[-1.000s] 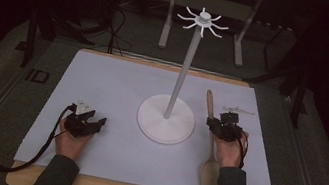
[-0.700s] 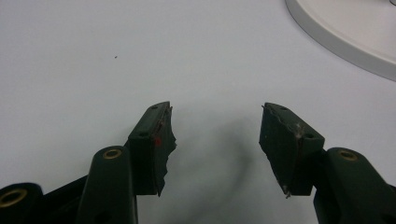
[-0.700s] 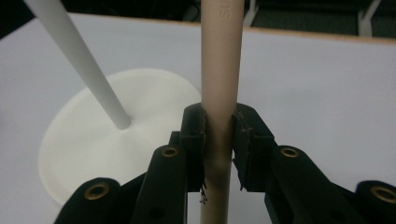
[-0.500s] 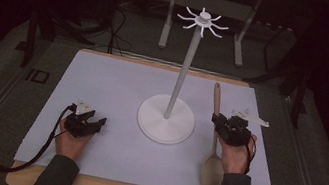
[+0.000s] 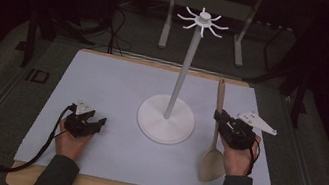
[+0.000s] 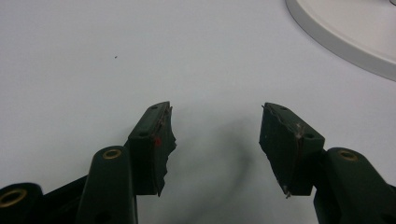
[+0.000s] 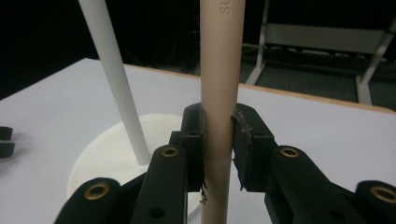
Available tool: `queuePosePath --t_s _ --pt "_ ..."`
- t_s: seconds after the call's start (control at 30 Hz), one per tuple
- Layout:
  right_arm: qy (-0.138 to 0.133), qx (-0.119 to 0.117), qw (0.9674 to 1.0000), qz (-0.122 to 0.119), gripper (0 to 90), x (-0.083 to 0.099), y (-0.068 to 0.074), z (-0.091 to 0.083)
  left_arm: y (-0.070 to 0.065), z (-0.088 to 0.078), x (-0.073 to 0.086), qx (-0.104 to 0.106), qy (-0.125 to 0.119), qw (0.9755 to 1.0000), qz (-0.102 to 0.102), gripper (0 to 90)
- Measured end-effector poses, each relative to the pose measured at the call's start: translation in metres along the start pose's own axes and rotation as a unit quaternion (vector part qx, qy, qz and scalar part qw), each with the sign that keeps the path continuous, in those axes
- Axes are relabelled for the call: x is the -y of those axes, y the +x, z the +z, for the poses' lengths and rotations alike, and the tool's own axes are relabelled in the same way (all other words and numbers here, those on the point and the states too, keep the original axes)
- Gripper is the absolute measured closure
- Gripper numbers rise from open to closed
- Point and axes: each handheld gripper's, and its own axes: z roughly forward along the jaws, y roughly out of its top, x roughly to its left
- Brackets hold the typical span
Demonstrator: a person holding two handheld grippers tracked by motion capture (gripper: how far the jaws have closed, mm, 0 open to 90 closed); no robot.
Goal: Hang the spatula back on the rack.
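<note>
The wooden spatula (image 5: 216,136) stands nearly upright to the right of the white stand (image 5: 166,118), its handle pointing up and away and its broad blade (image 5: 213,164) low, near the front edge of the counter (image 5: 117,89). The right gripper (image 5: 221,122) has its fingers (image 7: 194,140) clamped on the handle from both sides, about midway along its length. In the right gripper view the handle (image 7: 219,93) rises between the fingers, with the stand's thin pole (image 7: 116,79) just to its left and the round base (image 7: 107,158) below. The left gripper (image 5: 91,123) rests on the counter well apart from the stand, its fingers (image 6: 154,140) spread with nothing between them.
</note>
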Motion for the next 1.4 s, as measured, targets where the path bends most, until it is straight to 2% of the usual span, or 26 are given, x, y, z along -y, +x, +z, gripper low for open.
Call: queuePosePath --t_s 0.27,0.8,1.4 --pt "-0.027 -0.009 0.9995 -0.017 75.1 -0.001 0.005 -0.005 0.000 0.000 0.000 0.000 0.000 1.0000 0.000 44.0" --pt "-0.071 -0.022 0.9968 -0.030 75.2 -0.009 0.011 -0.012 0.000 0.000 0.000 0.000 0.001 1.0000 0.000 44.0" --pt "-0.094 -0.029 0.9944 -0.037 75.2 -0.014 0.017 -0.013 0.000 0.000 0.000 0.000 0.001 1.0000 0.000 43.9"
